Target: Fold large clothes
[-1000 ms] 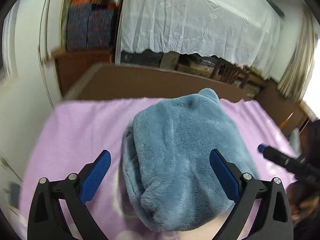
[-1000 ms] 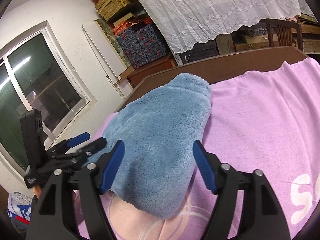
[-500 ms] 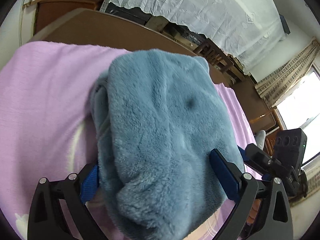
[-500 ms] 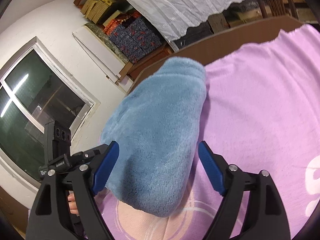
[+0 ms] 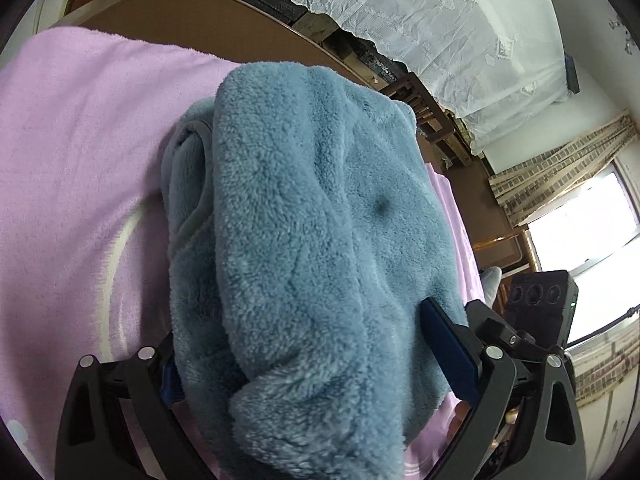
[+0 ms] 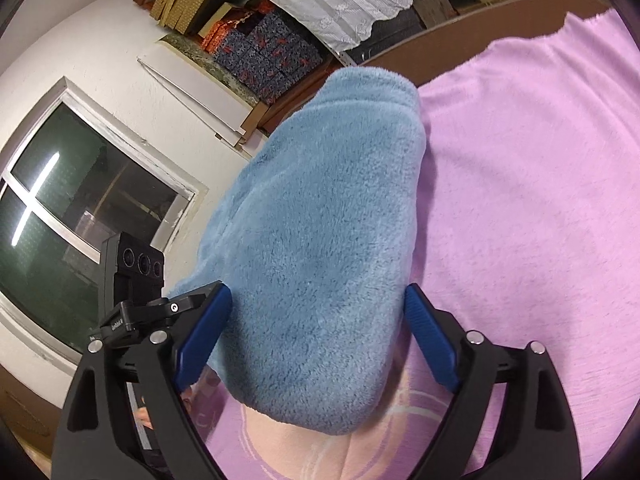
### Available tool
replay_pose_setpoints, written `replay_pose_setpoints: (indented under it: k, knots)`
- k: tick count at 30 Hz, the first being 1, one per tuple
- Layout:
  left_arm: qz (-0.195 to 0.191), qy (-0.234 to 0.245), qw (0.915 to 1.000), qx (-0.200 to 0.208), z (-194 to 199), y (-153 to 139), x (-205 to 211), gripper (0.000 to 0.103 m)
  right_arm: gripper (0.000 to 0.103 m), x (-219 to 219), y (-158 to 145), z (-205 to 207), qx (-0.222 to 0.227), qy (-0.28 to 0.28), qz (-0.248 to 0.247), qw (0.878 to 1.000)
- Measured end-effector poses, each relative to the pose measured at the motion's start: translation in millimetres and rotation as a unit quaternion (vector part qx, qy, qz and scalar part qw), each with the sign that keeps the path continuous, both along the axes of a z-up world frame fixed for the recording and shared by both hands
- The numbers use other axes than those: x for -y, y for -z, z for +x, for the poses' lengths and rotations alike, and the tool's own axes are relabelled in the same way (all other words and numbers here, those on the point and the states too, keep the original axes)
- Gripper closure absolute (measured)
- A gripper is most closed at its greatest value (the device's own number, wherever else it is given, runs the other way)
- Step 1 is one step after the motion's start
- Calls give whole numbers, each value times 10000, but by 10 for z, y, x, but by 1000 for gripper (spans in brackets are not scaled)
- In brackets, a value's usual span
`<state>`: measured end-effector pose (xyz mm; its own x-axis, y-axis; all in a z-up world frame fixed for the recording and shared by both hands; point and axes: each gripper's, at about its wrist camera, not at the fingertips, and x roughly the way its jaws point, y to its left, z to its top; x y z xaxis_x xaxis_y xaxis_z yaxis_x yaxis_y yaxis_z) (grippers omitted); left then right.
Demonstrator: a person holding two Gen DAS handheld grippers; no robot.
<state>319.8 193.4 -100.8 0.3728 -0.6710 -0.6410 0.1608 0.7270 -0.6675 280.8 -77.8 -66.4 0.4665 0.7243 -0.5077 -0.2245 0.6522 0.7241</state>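
A folded blue fleece garment (image 5: 320, 220) lies as a thick bundle on the lilac blanket (image 5: 80, 140). My left gripper (image 5: 300, 320) straddles the bundle's near end, jaws wide. One blue pad (image 5: 448, 352) stands beside the fleece and the other is half hidden under it. In the right wrist view the same garment (image 6: 328, 220) sits between the fingers of my right gripper (image 6: 317, 290). Its jaws are opening, with the pads (image 6: 432, 340) close along the bundle's sides and not squeezing it. Each gripper shows at the edge of the other's view.
A brown headboard (image 5: 180, 12) edges the bed's far side. Behind it hang a white lace cloth (image 5: 440, 20) and stacked boxes (image 6: 264, 52). A dark window (image 6: 80, 208) is to the left, and lilac blanket (image 6: 540, 160) spreads out to the right.
Both grippers have sunk and tilted down over the bundle's near end, so the fleece now lies between each pair of fingers. The right gripper's fingers have spread wider.
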Motion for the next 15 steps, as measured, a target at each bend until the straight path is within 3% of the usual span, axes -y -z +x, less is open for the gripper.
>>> replay_pose_setpoints:
  k: [8,15]
  knots:
    - [-95,4,9999,40,-57,12,35,16,19,-92,89,77,-186,61,186,9996]
    - [48,29,9996,263,-134,-69,150,23,40,-118,80,122,-123,13,152,9998]
